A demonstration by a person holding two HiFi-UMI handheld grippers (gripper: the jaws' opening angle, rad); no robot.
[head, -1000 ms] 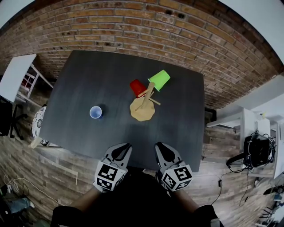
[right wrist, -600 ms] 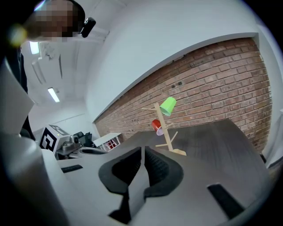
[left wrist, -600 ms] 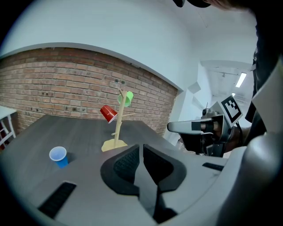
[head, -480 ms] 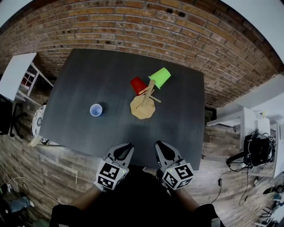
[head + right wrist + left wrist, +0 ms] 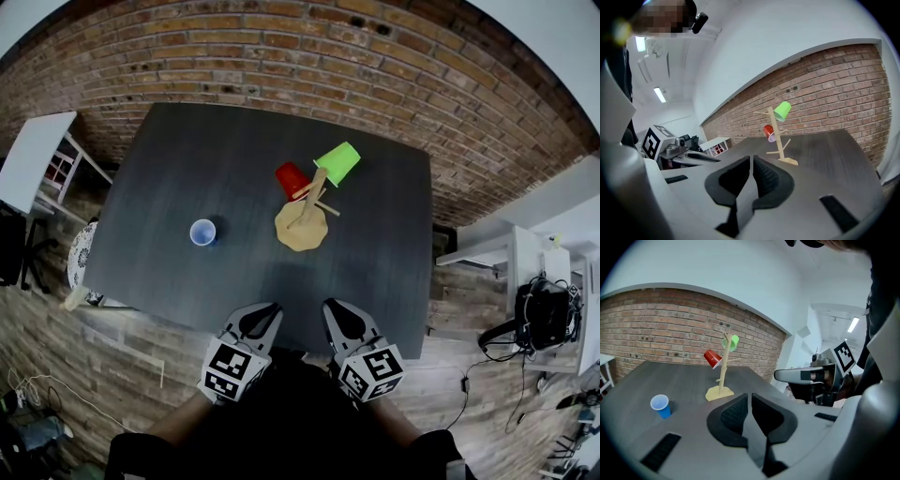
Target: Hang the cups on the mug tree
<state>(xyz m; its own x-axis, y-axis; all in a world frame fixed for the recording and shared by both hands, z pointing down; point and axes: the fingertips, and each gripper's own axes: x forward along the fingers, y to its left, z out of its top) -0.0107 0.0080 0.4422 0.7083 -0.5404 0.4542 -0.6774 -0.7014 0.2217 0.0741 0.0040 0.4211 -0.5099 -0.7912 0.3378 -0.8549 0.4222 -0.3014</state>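
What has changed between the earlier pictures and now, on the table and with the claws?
Nothing has visibly changed. The left claw and right claw stay shut and empty near the front edge of the dark table; the red plastic cup and green plastic cup hang on the wooden mug tree, the blue plastic cup stands apart.

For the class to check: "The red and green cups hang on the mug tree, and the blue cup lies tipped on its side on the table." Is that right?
Not quite. The blue cup stands upright, mouth up, on the table, as the left gripper view shows. The red cup and green cup do hang on the mug tree.
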